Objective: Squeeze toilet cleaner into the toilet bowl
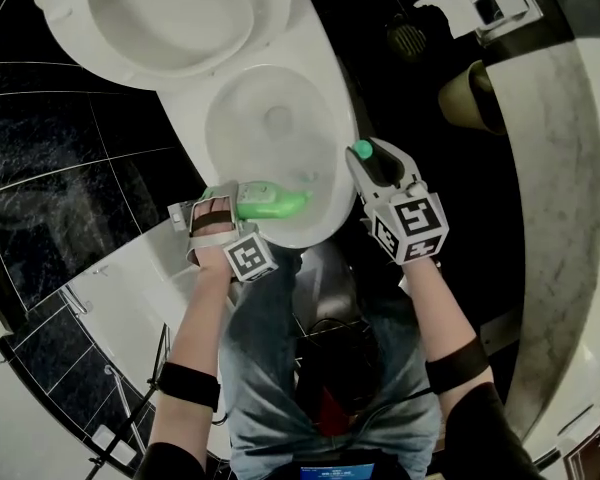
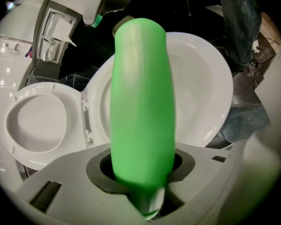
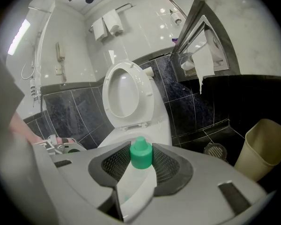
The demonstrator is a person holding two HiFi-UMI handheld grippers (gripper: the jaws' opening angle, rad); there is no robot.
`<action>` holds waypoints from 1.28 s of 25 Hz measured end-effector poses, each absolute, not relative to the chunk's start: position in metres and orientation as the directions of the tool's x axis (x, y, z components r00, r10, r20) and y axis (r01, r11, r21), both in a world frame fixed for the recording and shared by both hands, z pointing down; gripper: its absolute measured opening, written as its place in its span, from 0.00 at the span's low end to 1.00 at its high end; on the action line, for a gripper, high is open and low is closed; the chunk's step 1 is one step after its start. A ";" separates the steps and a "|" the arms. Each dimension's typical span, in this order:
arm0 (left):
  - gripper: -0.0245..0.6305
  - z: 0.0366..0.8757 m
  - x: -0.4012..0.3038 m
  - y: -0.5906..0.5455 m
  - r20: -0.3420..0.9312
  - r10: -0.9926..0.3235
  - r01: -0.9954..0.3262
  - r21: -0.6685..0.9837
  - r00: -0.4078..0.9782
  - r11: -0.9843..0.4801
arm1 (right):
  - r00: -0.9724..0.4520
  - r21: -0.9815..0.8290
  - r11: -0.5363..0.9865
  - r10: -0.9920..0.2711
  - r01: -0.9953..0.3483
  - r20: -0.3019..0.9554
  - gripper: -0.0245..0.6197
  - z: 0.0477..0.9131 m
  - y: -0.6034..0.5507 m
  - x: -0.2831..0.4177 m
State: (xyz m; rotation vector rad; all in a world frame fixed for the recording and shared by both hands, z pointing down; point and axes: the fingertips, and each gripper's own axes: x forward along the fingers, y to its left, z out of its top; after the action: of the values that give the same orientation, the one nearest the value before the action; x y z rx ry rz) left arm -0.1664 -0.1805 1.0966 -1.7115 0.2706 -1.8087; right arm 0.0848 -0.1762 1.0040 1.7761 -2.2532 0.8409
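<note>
The white toilet bowl stands open, its seat and lid raised. My left gripper is shut on a bright green cleaner bottle, which lies level over the bowl's near rim. In the left gripper view the green bottle runs out from between the jaws of the left gripper, above the bowl. To the right of the rim, my right gripper is shut on a green cap. The right gripper view shows the cap, on a whitish piece, pinched in the right gripper.
A beige waste bin stands right of the toilet beside a floor drain. A paper holder is set in the marble wall. The floor is black tile. The person's legs are just below the bowl.
</note>
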 end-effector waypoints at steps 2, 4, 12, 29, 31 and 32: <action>0.33 1.096 -0.157 -0.186 0.824 -0.565 0.299 -0.552 0.050 -0.778 | -0.277 -0.331 0.130 -0.850 -0.935 0.448 0.27 1.003 -0.176 0.089; 0.33 1.095 -0.148 -0.191 0.827 -0.559 0.303 -0.549 0.061 -0.779 | -0.264 -0.328 0.116 -0.851 -0.938 0.453 0.27 1.001 -0.175 0.093; 0.33 1.095 -0.119 -0.214 0.832 -0.547 0.312 -0.545 0.091 -0.778 | -0.214 -0.336 0.057 -0.866 -0.940 0.452 0.27 0.996 -0.175 0.109; 0.33 1.101 -0.097 -0.272 0.810 -0.581 0.347 -0.570 0.083 -0.745 | -0.187 -0.342 0.031 -0.881 -0.939 0.434 0.27 0.992 -0.186 0.121; 0.33 1.103 -0.098 -0.280 0.797 -0.600 0.382 -0.578 0.074 -0.721 | -0.186 -0.341 0.030 -0.880 -0.939 0.436 0.27 0.994 -0.187 0.121; 0.33 1.103 -0.098 -0.284 0.793 -0.605 0.397 -0.579 0.071 -0.712 | -0.184 -0.339 0.026 -0.878 -0.940 0.442 0.27 0.994 -0.187 0.122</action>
State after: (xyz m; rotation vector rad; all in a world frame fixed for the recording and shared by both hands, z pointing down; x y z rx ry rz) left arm -0.0976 -0.2844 1.1030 -1.6189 0.2115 -1.7359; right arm 0.1218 -0.1868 0.9937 1.9327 -2.1691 0.8683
